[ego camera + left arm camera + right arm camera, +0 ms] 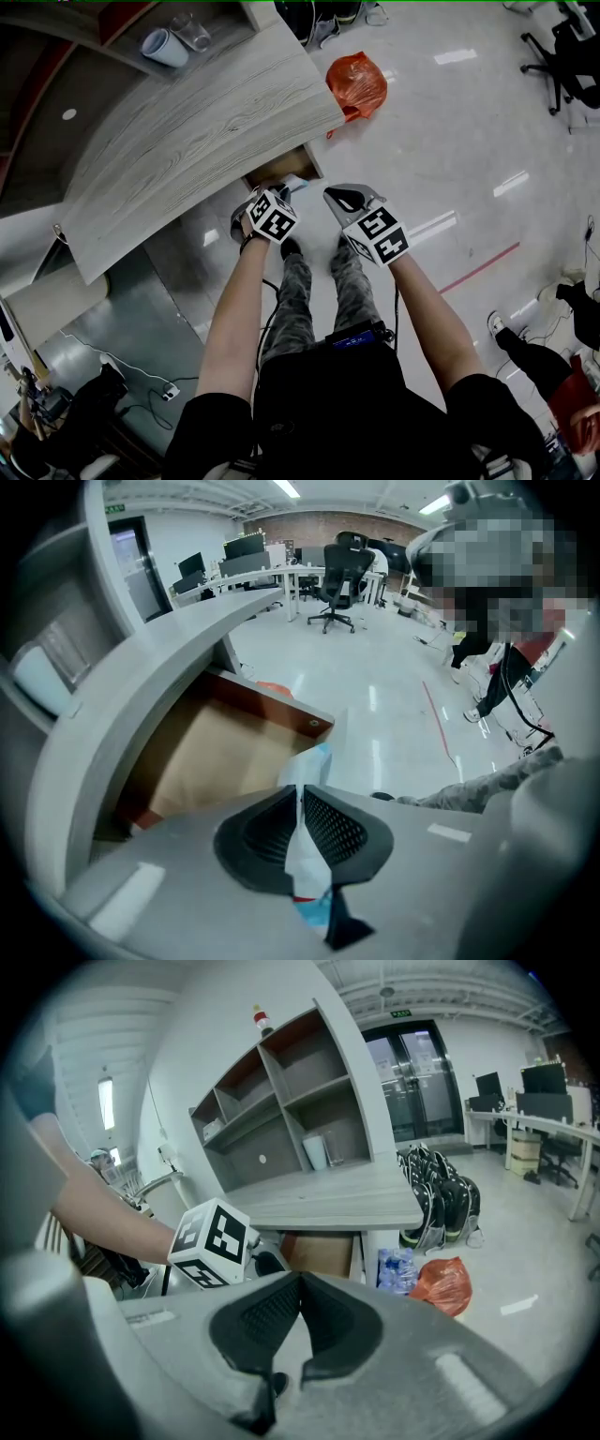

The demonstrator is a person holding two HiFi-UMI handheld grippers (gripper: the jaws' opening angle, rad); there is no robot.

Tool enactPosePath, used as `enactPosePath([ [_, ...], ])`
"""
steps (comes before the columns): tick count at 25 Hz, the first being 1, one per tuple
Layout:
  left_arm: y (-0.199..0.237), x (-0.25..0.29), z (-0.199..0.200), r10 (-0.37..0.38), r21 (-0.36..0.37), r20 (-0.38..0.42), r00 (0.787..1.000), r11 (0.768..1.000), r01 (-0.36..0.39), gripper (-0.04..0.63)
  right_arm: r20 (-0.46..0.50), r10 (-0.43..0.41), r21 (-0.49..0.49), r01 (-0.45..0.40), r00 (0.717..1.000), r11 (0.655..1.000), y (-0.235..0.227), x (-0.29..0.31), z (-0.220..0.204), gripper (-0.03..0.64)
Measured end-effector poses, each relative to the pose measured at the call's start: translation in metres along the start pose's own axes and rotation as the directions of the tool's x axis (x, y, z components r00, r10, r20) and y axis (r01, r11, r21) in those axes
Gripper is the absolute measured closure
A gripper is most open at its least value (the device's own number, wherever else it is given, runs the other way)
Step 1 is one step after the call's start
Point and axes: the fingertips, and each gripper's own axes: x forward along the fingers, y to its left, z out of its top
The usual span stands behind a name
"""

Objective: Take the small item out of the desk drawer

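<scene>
I had the left gripper clamped on the small packet over the open drawer front, ready to lift out. Right gripper sat closed and empty, parked aside for clearance.

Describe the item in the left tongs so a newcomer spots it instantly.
Find the long grey wood-grain desk; a brown wooden drawer stands open under its edge. By that drawer's front corner, the left tongs are shut on a thin white-and-light-blue packet, the only thing pinched between black ribbed pads.
</scene>
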Motion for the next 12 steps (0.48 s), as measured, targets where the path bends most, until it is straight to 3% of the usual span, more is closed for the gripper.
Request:
enactPosePath([
  [12, 0.011, -0.049, 0.025, 0.016, -0.042, 0.112, 0.994, 0.999, -0.012, 0.572, -0.013, -0.02, -0.034, 0.019, 1.0, 0.999, 0.007, -0.009, 0.02, 0.618],
])
